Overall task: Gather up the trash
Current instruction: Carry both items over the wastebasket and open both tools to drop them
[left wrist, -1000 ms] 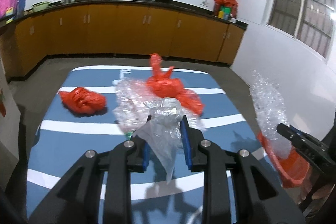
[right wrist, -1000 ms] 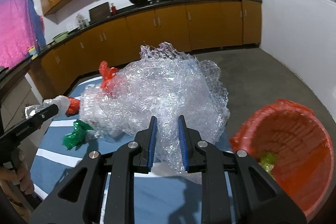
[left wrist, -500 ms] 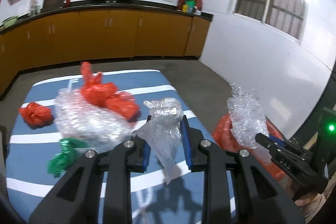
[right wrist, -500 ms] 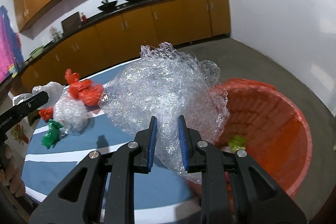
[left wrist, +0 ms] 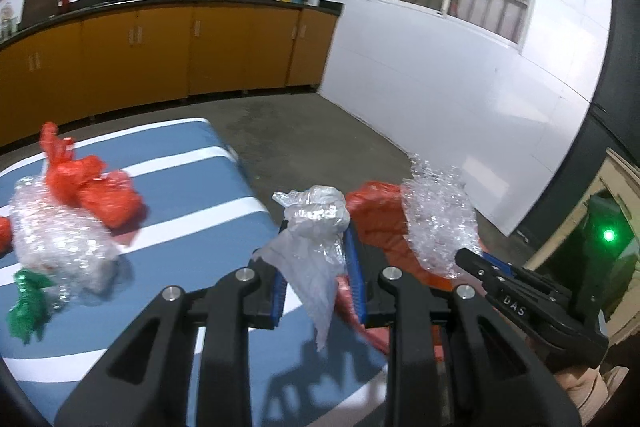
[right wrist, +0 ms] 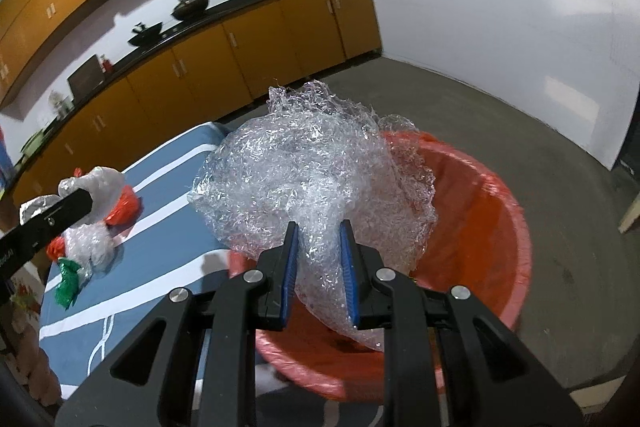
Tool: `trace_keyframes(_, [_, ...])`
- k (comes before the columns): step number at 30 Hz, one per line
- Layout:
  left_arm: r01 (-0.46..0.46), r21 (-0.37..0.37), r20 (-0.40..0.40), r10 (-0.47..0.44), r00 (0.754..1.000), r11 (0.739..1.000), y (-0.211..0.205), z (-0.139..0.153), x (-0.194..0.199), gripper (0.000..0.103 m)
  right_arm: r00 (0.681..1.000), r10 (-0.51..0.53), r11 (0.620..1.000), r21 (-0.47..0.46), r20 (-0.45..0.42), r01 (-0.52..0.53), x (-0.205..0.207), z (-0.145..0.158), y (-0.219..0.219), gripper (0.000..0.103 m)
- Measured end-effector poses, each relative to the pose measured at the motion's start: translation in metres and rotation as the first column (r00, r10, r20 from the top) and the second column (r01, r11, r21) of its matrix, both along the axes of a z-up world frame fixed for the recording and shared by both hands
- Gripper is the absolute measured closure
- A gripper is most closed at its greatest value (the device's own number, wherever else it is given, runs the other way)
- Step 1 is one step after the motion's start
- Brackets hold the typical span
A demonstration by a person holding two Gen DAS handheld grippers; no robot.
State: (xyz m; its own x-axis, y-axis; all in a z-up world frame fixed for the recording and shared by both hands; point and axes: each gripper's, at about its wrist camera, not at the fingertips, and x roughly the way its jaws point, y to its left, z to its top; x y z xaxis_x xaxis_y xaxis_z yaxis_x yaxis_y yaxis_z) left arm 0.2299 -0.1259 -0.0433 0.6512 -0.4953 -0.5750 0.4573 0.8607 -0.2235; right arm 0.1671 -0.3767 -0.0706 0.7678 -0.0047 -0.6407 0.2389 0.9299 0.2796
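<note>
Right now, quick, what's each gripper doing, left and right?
Left gripper: shut on a crumpled clear plastic bag.
Right gripper: shut on a wad of bubble wrap, held above the red bin.

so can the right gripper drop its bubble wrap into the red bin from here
Probably yes. The right gripper holds the bubble wrap directly over the red bin's open mouth, with nothing between them.
</note>
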Motion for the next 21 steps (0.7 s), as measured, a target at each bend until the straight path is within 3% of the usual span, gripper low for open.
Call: trace_keyframes(21, [0.161,0.024,-0.058,-0.160,0.985,0.987,-0.085,-0.033,0.012,0.074,0.997,-0.080,0.991,0.108,-0.005,0.080,0.000,-0.011,-0.041,0.081])
